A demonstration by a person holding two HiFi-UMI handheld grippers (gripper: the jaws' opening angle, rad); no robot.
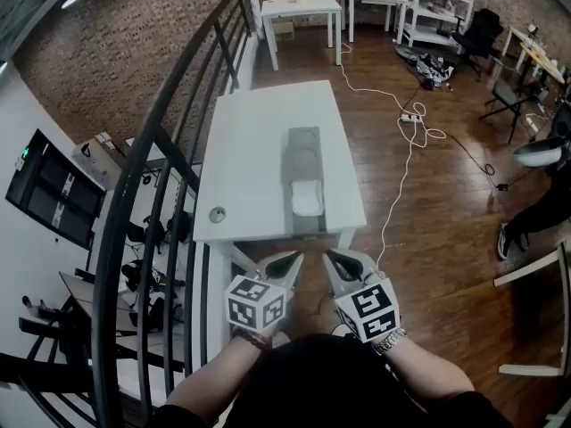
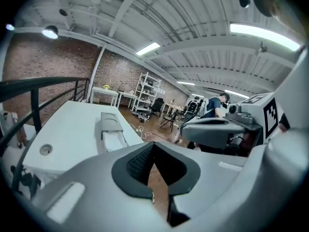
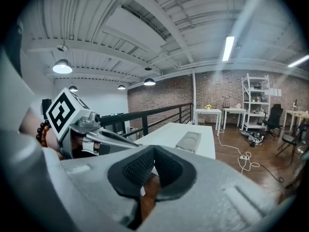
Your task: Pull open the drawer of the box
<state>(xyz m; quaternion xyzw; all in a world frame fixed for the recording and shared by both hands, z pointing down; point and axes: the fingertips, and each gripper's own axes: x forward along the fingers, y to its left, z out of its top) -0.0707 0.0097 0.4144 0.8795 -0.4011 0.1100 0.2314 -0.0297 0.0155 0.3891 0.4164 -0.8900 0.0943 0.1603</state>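
A grey box (image 1: 303,154) lies lengthwise on the white table (image 1: 259,141). Its drawer (image 1: 306,205) is drawn out toward the table's near edge, with something white inside. Both grippers hang side by side near my body, short of that edge and apart from the box. My left gripper (image 1: 287,261) is shut with nothing held, and its jaws meet in the left gripper view (image 2: 153,146), where the box (image 2: 110,129) lies ahead to the left. My right gripper (image 1: 335,259) is also shut and empty (image 3: 153,151), with the box (image 3: 189,141) ahead of it.
A black railing (image 1: 169,123) runs along the table's left side. The tabletop has a round grommet (image 1: 217,214) near its front left corner. A white cable (image 1: 406,150) trails over the wood floor to the right. A person (image 1: 544,203) stands at the far right. More white tables (image 1: 299,12) stand at the back.
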